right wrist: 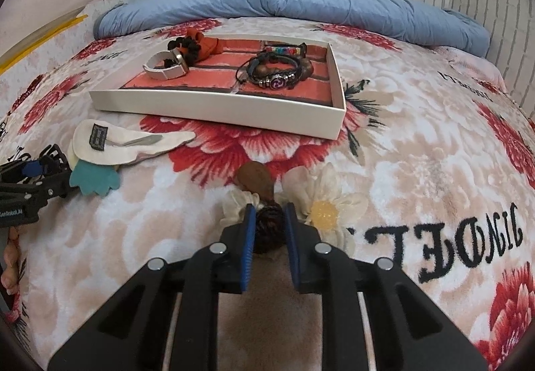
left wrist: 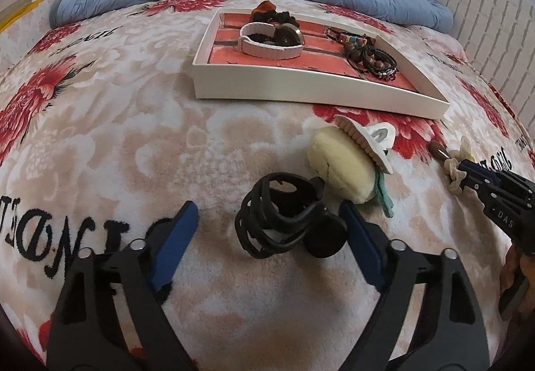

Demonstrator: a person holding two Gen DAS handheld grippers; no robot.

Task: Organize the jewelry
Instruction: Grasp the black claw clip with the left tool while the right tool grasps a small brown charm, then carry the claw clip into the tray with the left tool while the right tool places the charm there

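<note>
Left gripper (left wrist: 267, 230) stands with jaws released, wide either side of a black claw hair clip (left wrist: 284, 220) lying on the bed blanket (left wrist: 133, 136), pads not touching it. The clip reads as hard plastic, light, openwork curved prongs with a rounded hinge end at its near right; likely springy and prone to skid off smooth ribs, so a hold across the solid hinge body seems safer than the prongs. Right gripper (right wrist: 269, 227) is clenched on the dark braided knot (right wrist: 267, 220) of a flower hair tie (right wrist: 321, 203): cream fabric petals, soft, floppy, near weightless; the knot is its only firm part. Blanket is plush, floral, yielding. Beyond, the white tray (left wrist: 301, 86) with brick-pattern liner holds a white-strapped watch (left wrist: 267, 39) and beaded bracelets (left wrist: 371, 60). A cream felt clip (left wrist: 351, 150) lies near the tray.
</note>
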